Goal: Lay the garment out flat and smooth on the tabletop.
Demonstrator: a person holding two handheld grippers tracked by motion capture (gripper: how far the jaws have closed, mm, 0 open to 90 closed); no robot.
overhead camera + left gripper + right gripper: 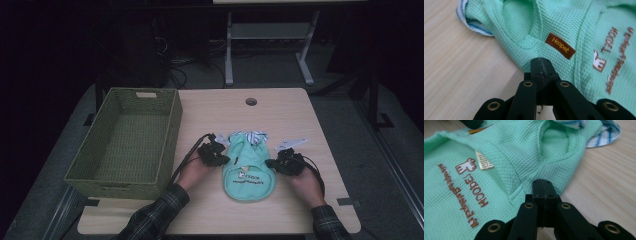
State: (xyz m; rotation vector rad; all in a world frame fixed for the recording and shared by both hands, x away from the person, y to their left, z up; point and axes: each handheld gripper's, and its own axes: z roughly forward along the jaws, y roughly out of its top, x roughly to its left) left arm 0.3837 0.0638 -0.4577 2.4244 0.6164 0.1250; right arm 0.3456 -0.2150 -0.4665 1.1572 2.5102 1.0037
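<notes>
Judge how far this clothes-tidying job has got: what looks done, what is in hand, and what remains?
Done: the small mint-green waffle-knit pet shirt lies spread flat on the light wooden table. In hand: the left gripper and right gripper each meet an opposite side edge with jaws closed, seemingly pinching the fabric. Left, probably: folding it and putting it in the green woven basket, which holds nothing yet.

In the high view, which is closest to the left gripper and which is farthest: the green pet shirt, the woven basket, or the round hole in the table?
1. Green pet shirt, touching the left gripper on its right.
2. Woven basket, on its left.
3. Round hole, at the table's far edge.
</notes>
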